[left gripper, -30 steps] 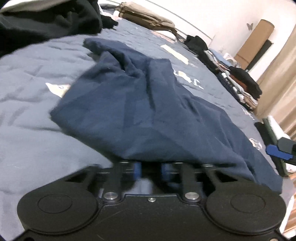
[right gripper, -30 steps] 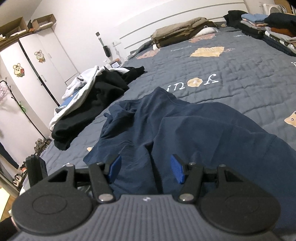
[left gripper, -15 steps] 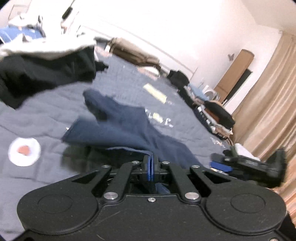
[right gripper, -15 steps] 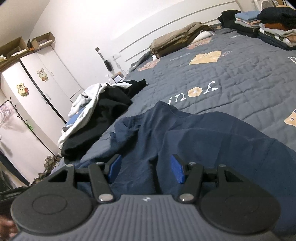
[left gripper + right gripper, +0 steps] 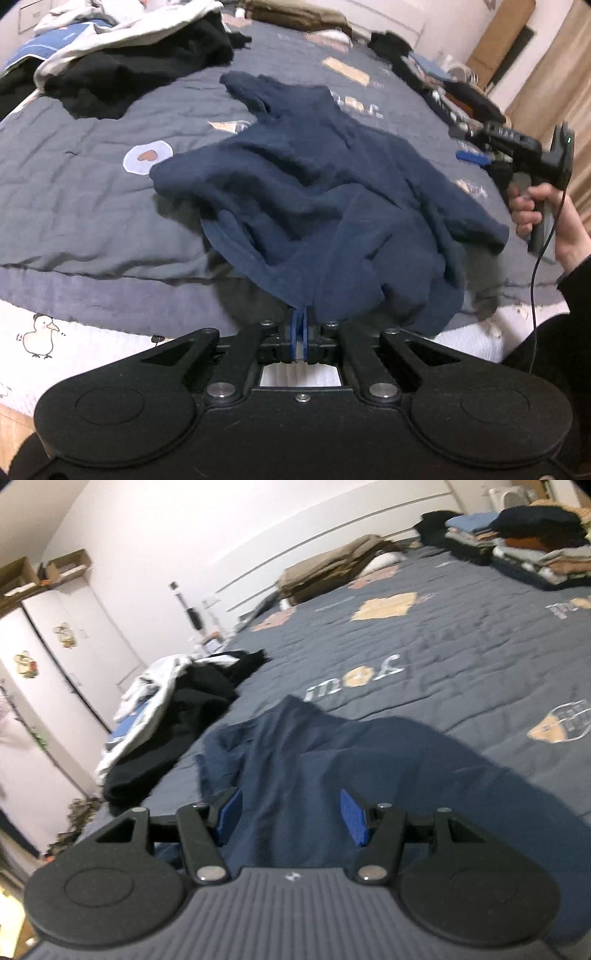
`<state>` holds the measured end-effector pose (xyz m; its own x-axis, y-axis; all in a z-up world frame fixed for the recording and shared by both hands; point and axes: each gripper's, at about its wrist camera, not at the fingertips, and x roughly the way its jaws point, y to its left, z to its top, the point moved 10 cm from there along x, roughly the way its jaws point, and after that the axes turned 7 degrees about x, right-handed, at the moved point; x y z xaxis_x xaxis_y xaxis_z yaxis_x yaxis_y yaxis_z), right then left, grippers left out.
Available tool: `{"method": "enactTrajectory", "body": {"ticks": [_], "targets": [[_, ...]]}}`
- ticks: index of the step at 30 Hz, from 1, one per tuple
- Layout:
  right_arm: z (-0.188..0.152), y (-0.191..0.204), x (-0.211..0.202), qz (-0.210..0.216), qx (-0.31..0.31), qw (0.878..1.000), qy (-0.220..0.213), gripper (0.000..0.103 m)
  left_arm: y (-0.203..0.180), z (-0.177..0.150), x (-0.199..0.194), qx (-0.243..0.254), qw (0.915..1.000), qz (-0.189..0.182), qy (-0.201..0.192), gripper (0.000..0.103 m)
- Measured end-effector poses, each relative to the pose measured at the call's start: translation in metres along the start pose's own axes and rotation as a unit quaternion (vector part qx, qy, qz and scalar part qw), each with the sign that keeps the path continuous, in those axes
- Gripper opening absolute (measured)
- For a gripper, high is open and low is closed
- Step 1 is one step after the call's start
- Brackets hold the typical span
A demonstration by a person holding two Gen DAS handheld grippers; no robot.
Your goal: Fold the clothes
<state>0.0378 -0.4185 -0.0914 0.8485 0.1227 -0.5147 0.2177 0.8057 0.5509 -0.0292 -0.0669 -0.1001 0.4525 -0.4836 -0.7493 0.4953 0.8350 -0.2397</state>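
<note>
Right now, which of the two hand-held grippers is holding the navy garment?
The left hand-held gripper: its blue pads are shut on the navy garment hem. The right hand-held gripper is open, holding nothing.

Garment (image 5: 317, 192): your navy blue, plain.
Quilt (image 5: 74, 192): grey-blue, with tan patches and white lettering.
Gripper pads (image 5: 352, 821): blue.
Pile (image 5: 122, 55): black and white, possibly some blue.

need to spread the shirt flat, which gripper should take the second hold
Right. The right gripper is open, hanging over the navy shirt. The left gripper is shut on the shirt's near edge.
</note>
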Motion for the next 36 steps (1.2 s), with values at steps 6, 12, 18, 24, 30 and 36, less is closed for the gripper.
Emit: {"method": "enactTrajectory", "body": {"ticks": [6, 12, 18, 24, 30, 36], "targets": [[0.03, -0.042, 0.002, -0.077, -0.025, 0.996, -0.03, 0.064, -0.009, 0.031, -0.005, 0.001, 0.9982, -0.016, -0.059, 0.058], [0.042, -0.089, 0.014, -0.123, -0.03, 0.992, -0.026, 0.069, -0.028, 0.063, 0.013, 0.02, 0.9931, -0.039, -0.109, 0.058], [0.041, -0.119, 0.048, -0.142, -0.045, 0.989, 0.003, 0.072, -0.032, 0.072, 0.041, 0.006, 0.9916, -0.057, -0.116, 0.058], [0.043, -0.145, 0.073, -0.166, -0.082, 0.982, 0.03, 0.072, -0.032, 0.064, 0.057, -0.003, 0.9914, -0.074, -0.108, 0.058], [0.035, -0.165, 0.098, -0.145, -0.034, 0.987, 0.067, 0.072, -0.028, 0.06, 0.067, -0.014, 0.9913, -0.08, -0.104, 0.058], [0.026, -0.156, 0.105, -0.118, -0.015, 0.991, 0.064, 0.069, -0.033, 0.064, 0.07, -0.006, 0.9915, -0.081, -0.102, 0.058]]}}
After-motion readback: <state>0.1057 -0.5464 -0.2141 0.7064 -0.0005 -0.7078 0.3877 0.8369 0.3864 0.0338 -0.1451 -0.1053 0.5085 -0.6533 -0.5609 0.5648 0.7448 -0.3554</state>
